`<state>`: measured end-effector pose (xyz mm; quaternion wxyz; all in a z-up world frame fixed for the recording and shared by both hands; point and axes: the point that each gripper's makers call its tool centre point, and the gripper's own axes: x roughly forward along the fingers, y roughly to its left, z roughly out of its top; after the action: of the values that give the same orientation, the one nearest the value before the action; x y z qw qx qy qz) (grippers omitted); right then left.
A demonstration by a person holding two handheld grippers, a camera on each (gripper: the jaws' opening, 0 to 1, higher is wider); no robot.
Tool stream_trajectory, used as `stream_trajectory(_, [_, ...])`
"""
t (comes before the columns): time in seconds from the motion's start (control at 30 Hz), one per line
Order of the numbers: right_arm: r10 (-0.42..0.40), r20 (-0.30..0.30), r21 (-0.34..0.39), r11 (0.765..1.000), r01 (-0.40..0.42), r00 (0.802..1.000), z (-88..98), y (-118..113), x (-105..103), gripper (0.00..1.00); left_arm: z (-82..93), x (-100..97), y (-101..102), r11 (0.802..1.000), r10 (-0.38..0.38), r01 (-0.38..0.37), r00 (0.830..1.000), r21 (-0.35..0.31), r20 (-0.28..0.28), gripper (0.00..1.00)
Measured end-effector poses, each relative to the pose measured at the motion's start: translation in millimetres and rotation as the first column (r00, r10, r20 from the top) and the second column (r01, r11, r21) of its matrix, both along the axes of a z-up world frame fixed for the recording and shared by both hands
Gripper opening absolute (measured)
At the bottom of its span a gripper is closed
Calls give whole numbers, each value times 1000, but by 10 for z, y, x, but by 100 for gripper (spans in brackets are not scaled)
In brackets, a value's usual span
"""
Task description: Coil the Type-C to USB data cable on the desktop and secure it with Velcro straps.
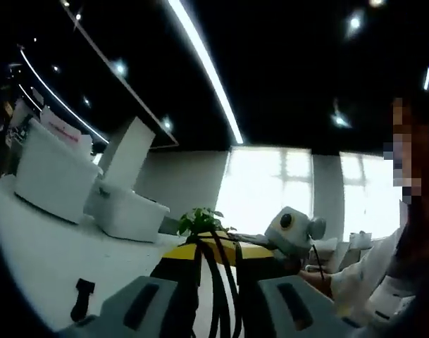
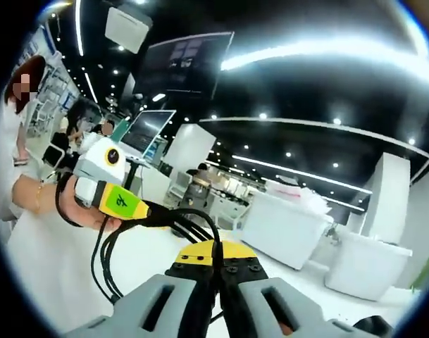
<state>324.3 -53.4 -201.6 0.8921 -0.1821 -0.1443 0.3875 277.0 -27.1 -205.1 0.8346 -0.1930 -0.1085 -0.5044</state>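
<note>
The black data cable [image 1: 215,292] runs in several strands up between my left gripper's [image 1: 218,262] yellow-tipped jaws, which are shut on it. On the white table [image 1: 52,260] to the left lies a black Velcro strap [image 1: 82,296]. In the right gripper view, my right gripper [image 2: 216,264] is shut on the cable where it enters the seam of its yellow tips. From there the cable arcs left to the left gripper [image 2: 140,210], which a hand [image 2: 87,211] holds. Loose cable loops [image 2: 105,262] hang below it above the table [image 2: 302,280].
Two white boxes [image 1: 52,172] [image 1: 129,211] stand on the table at the left, with a small green plant [image 1: 200,220] behind the jaws. A person in white [image 1: 372,274] sits at the right. More white boxes [image 2: 284,229] [image 2: 365,264] and a monitor [image 2: 149,130] appear in the right gripper view.
</note>
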Motion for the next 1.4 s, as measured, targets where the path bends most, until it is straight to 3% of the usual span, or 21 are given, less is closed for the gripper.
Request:
stream_trajectory(0.03, [40,-5,25,999,-40,999,29,35,-68,0,-12,43,43,999,38,-39,999,29,21,20])
stream_trajectory(0.13, [40,28,13,999,-40,999,71,15,-127,0,-23,100,117,989,109,-115,992,90,68,17])
stream_trajectory(0.2, [58,22,13,998,-58,998,73,37,-175,0,-26,158,182,969,177,-195,976,151,125,14])
stream_trajectory(0.23, [63,20,10,998,-63,998,64,44,-194,1,-23,159,190,963,189,-214,970,165,151,8])
stream_trajectory(0.3, [65,24,2,998,-65,998,48,41,-199,1,-11,113,165,962,177,-207,969,180,173,7])
stream_trajectory(0.4, [88,21,10,996,-88,996,26,13,-189,3,16,112,167,923,233,-296,938,245,257,7])
stream_trajectory(0.43, [80,-11,64,995,-79,997,32,-41,-175,6,22,117,173,920,242,-306,935,244,257,7])
stream_trajectory(0.5, [90,-7,75,993,-89,996,35,-89,-187,13,43,129,185,907,268,-336,925,253,269,7])
stream_trajectory(0.6, [97,-12,65,993,-96,995,-28,-77,-212,23,74,156,206,912,266,-328,930,247,251,7])
stream_trajectory(0.67, [55,43,-28,998,-54,998,-122,-27,-169,27,95,171,179,924,255,-304,942,233,218,7])
stream_trajectory(0.77, [-64,140,-83,994,76,988,-157,-18,10,28,118,119,115,931,241,-287,947,226,210,7])
stream_trajectory(0.83, [-113,105,-82,989,122,988,-232,-17,117,27,130,74,61,937,228,-274,950,219,213,7])
stream_trajectory(0.9, [-101,98,-103,988,111,990,-298,45,157,22,114,40,-1,936,216,-267,951,230,221,7])
stream_trajectory(0.93, [-143,143,-153,974,165,979,-308,-11,219,11,87,37,-10,925,220,-282,944,257,245,7])
stream_trajectory(1.03, [-144,155,-153,974,167,977,-230,-54,232,7,78,69,24,897,246,-336,920,288,307,7])
stream_trajectory(1.2, [-159,182,-223,954,198,970,-152,-127,256,5,48,153,21,826,281,-447,855,343,437,12])
stream_trajectory(1.23, [-160,200,-250,945,209,967,-150,-135,258,5,33,159,7,800,283,-475,837,366,468,14])
stream_trajectory(1.33, [-142,218,-292,934,204,965,-138,-113,224,5,-47,228,-36,667,268,-589,761,456,590,16])
stream_trajectory(1.37, [-125,215,-315,930,190,969,-148,-89,201,5,-52,239,-69,646,265,-609,745,461,612,16])
stream_trajectory(1.4, [-101,207,-325,931,166,973,-149,-53,160,5,-72,248,-100,635,245,-607,745,477,621,16])
